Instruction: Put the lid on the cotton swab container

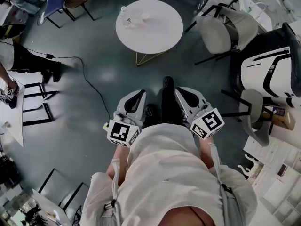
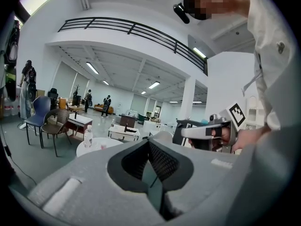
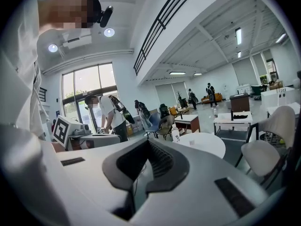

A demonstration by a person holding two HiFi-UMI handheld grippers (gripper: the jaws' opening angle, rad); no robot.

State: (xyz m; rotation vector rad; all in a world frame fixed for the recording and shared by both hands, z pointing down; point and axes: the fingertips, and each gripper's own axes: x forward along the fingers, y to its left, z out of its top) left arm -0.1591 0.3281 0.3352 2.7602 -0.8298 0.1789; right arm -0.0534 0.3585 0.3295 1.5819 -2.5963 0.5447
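1. Far to the left, black stools (image 1: pixel 36 102) stand on the grey floor (image 1: pixel 94 46). A thin black cord (image 1: pixel 89 86) lies on the floor next to them.
2. The left gripper (image 1: pixel 139 94) is held low, close to the person's tummy. Its jaws are pressed together, and there is nothing between them.
3. A round white table (image 1: pixel 160 39) stands in front of the person, well apart from both grippers. A clear bottle (image 1: pixel 123 14) stands on it. Some little pale things (image 1: pixel 142 17) sit just beside the bottle. They are too small to tell if one is the cotton swab container or its lid.
4. The right gripper (image 1: pixel 181 91) is held low too, beside the left one. Its jaws are also pressed together and hold nothing.
5. A grey chair (image 1: pixel 225 29) stands to the right of the table.
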